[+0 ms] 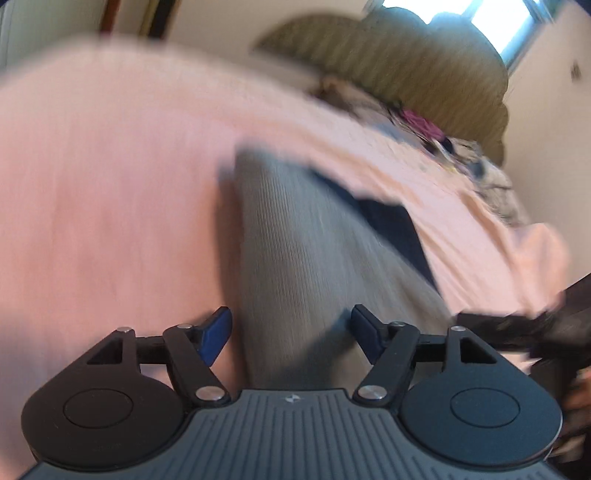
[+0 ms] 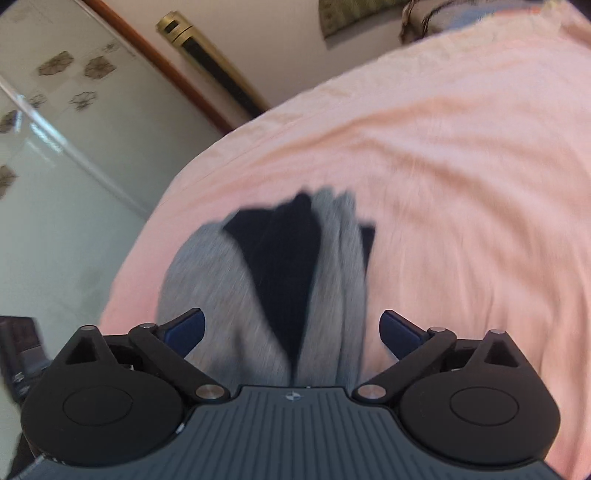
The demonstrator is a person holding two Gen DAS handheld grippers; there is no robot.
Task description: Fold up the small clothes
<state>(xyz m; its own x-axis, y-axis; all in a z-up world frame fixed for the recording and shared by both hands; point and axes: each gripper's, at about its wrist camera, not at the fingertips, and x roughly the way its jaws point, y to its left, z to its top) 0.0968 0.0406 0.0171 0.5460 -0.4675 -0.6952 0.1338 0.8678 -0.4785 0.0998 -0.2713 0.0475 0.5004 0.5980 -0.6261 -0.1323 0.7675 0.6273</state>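
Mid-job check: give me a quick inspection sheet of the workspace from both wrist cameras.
Surface: pink bedsheet, lightly wrinkled.
Job's things: grey garment with dark navy parts lying on the sheet; fold state unclear through motion blur.
Clutter: pile of mixed clothes at the far edge of the bed.
Grippers: left gripper open, fabric between the pads but not pinched; right gripper open over the garment.
Cables: nothing seen.
Surroundings: olive striped headboard, bright window, patterned glass panel.
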